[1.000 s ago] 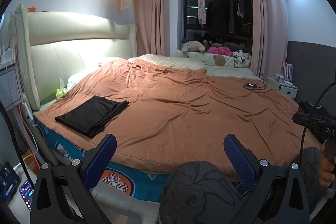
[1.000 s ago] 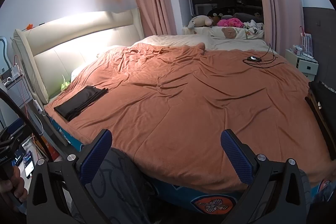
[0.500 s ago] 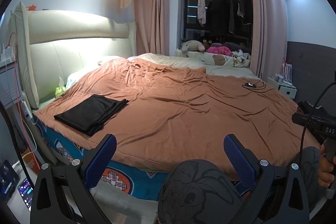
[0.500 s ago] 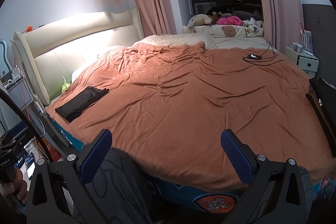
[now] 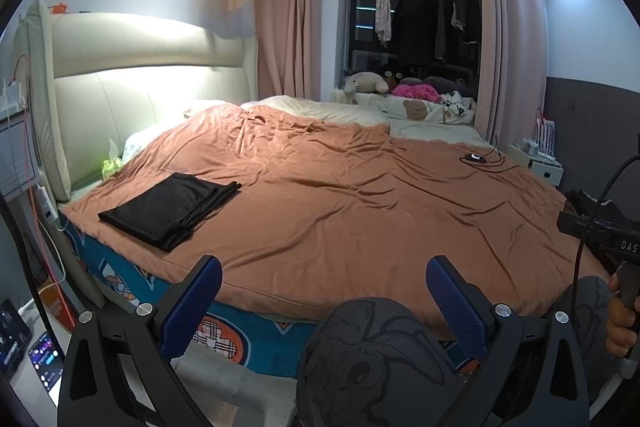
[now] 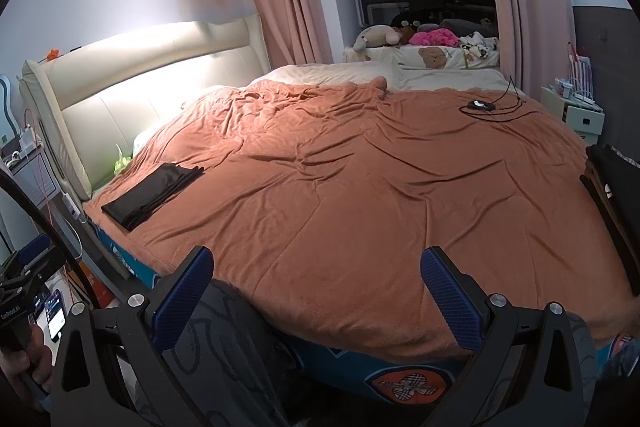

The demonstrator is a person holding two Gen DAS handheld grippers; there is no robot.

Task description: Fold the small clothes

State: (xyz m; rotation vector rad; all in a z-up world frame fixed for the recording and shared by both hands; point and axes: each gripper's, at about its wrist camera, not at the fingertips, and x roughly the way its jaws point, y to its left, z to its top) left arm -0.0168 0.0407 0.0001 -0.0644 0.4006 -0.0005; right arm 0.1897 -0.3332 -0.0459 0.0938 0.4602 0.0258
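Claws first: your left claw (image 5: 323,291) and right claw (image 6: 316,285) both gape wide, empty, short of the bed (image 6: 360,195). Folded black garment (image 5: 172,205) lies at the far-left corner; unfolded dark clothes (image 6: 616,187) wait right, so reach there.

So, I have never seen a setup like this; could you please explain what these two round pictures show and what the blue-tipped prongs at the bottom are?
There is no robot here: a person holds a two-finger gripper in each hand, and each gripper carries a fisheye camera looking along its fingers. One picture comes from the left gripper, the other from the right gripper. Both are open and hold nothing. Ahead lies a bed with an orange-brown blanket. On it, near the headboard, rests a folded black garment; a small black device with cables lies on the far side. Dark clothes sit at the right edge.
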